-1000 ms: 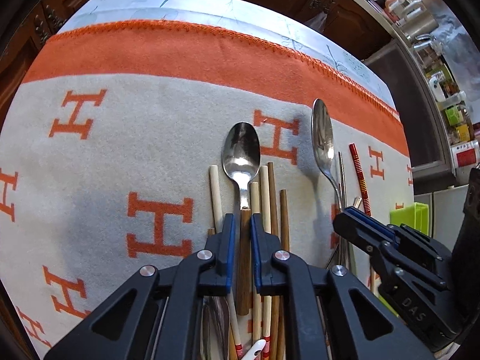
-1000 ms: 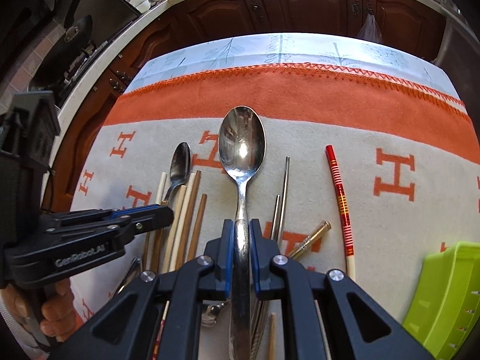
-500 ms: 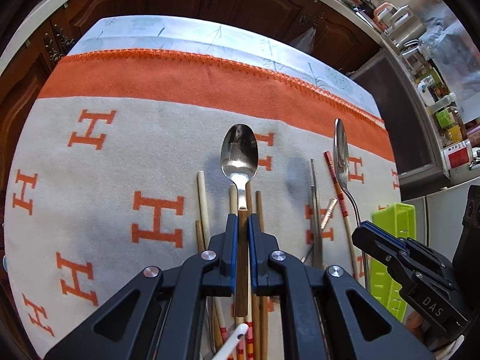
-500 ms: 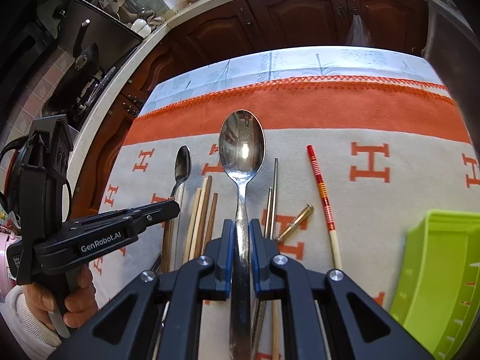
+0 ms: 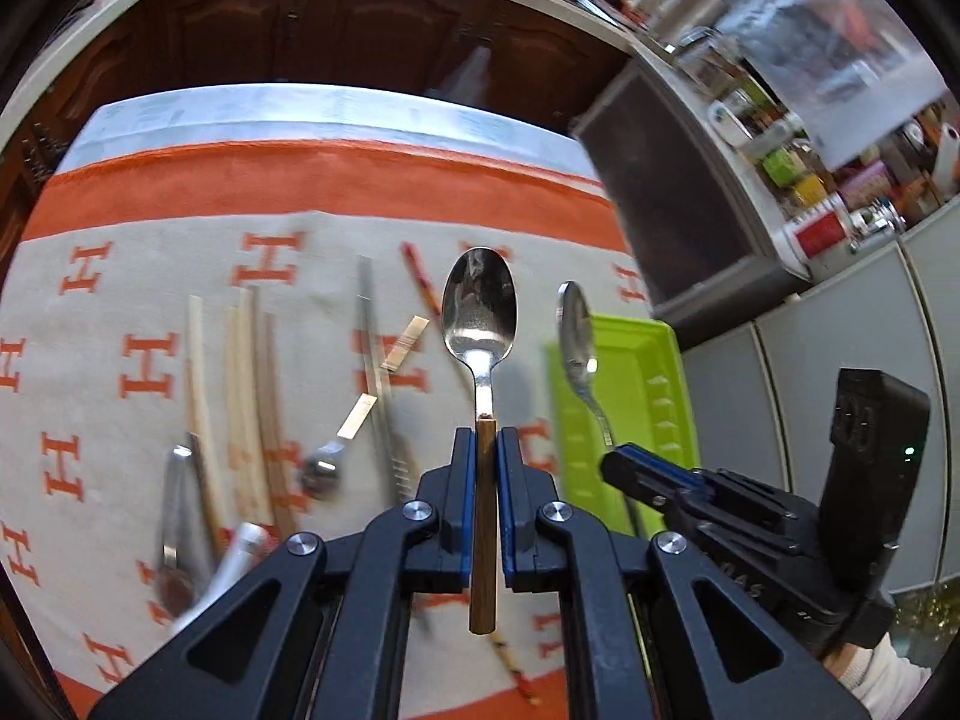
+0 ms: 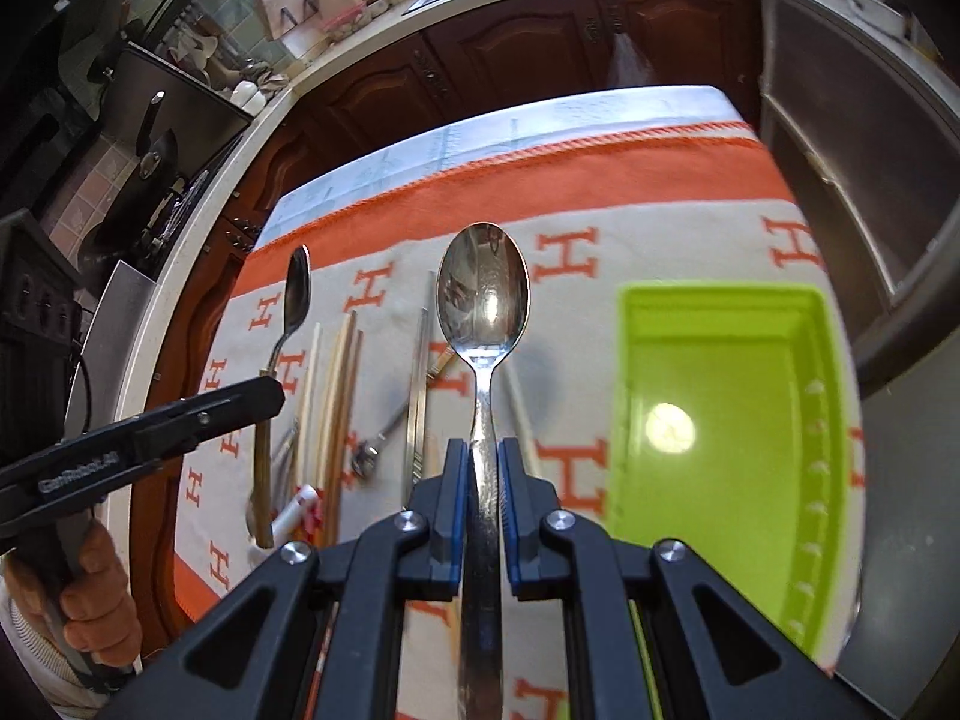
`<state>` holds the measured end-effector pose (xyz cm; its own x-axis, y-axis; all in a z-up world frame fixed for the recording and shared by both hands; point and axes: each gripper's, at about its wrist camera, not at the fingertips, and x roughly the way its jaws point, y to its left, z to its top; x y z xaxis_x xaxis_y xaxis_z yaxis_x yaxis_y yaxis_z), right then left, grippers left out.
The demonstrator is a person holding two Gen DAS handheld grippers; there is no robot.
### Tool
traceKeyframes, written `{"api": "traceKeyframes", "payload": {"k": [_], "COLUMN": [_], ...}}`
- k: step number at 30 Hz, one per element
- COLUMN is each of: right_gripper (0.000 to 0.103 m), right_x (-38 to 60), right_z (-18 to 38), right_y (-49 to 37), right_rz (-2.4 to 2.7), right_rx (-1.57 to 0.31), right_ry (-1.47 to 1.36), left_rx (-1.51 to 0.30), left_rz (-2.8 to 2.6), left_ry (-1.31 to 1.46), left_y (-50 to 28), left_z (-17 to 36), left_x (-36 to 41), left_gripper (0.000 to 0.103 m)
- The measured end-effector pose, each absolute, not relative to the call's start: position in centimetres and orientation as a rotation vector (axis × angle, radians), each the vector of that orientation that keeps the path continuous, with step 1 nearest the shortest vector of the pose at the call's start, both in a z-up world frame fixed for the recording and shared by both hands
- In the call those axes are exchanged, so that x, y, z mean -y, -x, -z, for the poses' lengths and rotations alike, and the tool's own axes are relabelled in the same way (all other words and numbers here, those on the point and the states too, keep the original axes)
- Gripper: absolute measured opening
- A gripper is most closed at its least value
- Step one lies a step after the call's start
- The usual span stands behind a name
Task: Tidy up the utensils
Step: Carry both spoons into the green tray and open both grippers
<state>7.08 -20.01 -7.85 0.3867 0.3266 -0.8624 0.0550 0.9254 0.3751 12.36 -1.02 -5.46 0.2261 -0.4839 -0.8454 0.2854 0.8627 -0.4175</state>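
Observation:
My left gripper (image 5: 485, 438) is shut on a spoon with a wooden handle (image 5: 480, 312), held above the table. My right gripper (image 6: 483, 450) is shut on an all-steel spoon (image 6: 483, 294), also lifted. Each gripper shows in the other's view: the right gripper (image 5: 612, 457) with its steel spoon (image 5: 577, 336) over the green tray (image 5: 636, 354), the left gripper (image 6: 273, 390) with its wooden-handled spoon (image 6: 297, 288) at the left. The green tray (image 6: 726, 372) lies empty at the right of the cloth. Chopsticks (image 5: 240, 390) and other utensils lie on the cloth.
A beige cloth with orange H marks (image 5: 138, 360) covers the table. On it lie wooden chopsticks (image 6: 336, 396), metal chopsticks (image 6: 420, 384), a red patterned chopstick (image 5: 420, 276) and more cutlery (image 5: 174, 516). Dark cabinets (image 6: 510, 48) and a counter stand beyond; a hand (image 6: 90, 600) holds the left gripper.
Both grippers have risen and moved right with their spoons. The pile of utensils now lies to the left, and the green tray has come much further into both views.

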Motion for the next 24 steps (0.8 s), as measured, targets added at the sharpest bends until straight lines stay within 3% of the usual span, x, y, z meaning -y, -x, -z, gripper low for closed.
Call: {"api": "traceKeyframes", "payload": {"k": [11,24], "right_gripper": [0.010,0.011], "right_x": [27.3,28.6], "right_z": [10.6,11.6], "right_y": [-1.7,-1.2], "right_rz": [-0.046,-0.033], "right_rx": [-1.210,-1.210], "right_ry": [-0.390,-0.402], "left_rx": [-1.342,-1.429], "left_rz": [0.614,0.503], "left_ry": [0.120,0.082], "left_y": [-7.4,-7.2], "left_z": [8.7,12.0], "left_x": [12.6,15.0], "left_gripper": [0.004,0.005]}}
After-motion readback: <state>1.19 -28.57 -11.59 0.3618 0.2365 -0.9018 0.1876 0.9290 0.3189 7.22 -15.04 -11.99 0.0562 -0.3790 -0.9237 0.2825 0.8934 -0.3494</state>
